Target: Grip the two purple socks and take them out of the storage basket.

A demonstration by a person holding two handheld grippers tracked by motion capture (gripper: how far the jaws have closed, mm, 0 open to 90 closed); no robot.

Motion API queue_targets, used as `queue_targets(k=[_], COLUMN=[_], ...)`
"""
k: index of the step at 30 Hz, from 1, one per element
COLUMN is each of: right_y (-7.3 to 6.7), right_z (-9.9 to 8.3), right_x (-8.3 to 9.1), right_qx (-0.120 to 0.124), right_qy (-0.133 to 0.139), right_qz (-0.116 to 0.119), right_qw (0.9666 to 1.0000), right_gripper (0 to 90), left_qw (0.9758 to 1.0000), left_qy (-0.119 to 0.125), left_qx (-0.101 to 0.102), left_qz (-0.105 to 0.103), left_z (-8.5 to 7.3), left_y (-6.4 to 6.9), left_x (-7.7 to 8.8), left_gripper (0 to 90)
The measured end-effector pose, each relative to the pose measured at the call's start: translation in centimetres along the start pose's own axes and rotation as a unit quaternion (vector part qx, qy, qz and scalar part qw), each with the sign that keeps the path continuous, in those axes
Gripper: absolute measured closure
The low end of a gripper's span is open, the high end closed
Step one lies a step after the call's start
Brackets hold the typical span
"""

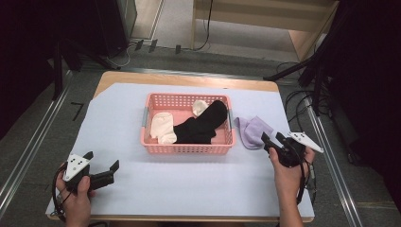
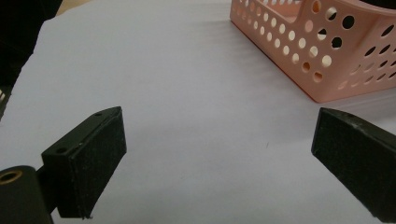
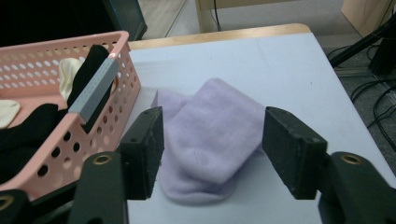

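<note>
Purple sock: lying just right of the pink basket, between the open jaws of the right hand-held gripper.
Left hand-held gripper: hovering open, well left of the basket.
Hidden: sock's contact with jaws is staying unclear.

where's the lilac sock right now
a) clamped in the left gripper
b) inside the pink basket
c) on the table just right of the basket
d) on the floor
c: the lilac sock lies on the white table cover beside the pink basket's right end, and the right gripper stands open just short of it, not yet gripping.
</note>
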State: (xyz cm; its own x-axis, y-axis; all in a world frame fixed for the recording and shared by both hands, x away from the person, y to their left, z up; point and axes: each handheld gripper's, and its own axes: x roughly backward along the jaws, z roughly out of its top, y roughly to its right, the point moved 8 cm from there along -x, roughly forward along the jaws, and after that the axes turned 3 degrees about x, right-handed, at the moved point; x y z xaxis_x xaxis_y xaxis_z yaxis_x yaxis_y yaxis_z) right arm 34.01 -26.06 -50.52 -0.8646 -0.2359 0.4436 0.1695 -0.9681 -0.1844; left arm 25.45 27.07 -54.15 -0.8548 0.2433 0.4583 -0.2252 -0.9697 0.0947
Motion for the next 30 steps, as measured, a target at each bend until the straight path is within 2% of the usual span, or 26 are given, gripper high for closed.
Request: queue_targets(k=[3, 5, 9, 11, 18, 23, 30], right_y=[0.4, 0.5, 0.9, 1.4, 3.5, 4.5, 6.7], right_z=[-0.9, -1.4, -2.6, -3.2, -4.7, -5.9, -7.4], right_x=[0.7, 1.2, 2.2, 2.6, 3.8, 4.5, 5.9], right_qx=[-0.006, -0.003, 0.015, 0.020, -0.006, 0.009, 0.003], right_qy=[-0.005, -0.006, -0.012, -0.017, -0.016, -0.021, -0.031], right_qz=[0.006, 0.031, 0.044, 0.038, 0.019, 0.014, -0.003], right_qw=[0.9999, 0.9995, 0.9988, 0.9989, 0.9997, 0.9996, 0.9995], right_gripper=[34.1, 29.9, 24.6, 24.5, 25.0, 24.9, 24.4], left_qw=[1.0000, 1.0000, 1.0000, 1.0000, 1.0000, 1.0000, 0.9999], left_qy=[0.000, 0.000, 0.000, 0.000, 0.003, 0.003, 0.001], left_qx=[-0.001, -0.001, -0.001, -0.002, -0.003, -0.006, -0.012], left_qz=[0.001, 0.001, 0.001, 0.001, 0.003, 0.003, 0.006], left_z=[0.0, 0.0, 0.0, 0.0, 0.0, 0.0, 0.0], left_y=[0.0, 0.0, 0.0, 0.0, 0.0, 0.0, 0.1], left_x=[0.0, 0.0, 0.1, 0.1, 0.1, 0.1, 0.0], left_gripper=[4.4, 4.7, 4.7, 4.7, 4.7, 4.7, 4.7])
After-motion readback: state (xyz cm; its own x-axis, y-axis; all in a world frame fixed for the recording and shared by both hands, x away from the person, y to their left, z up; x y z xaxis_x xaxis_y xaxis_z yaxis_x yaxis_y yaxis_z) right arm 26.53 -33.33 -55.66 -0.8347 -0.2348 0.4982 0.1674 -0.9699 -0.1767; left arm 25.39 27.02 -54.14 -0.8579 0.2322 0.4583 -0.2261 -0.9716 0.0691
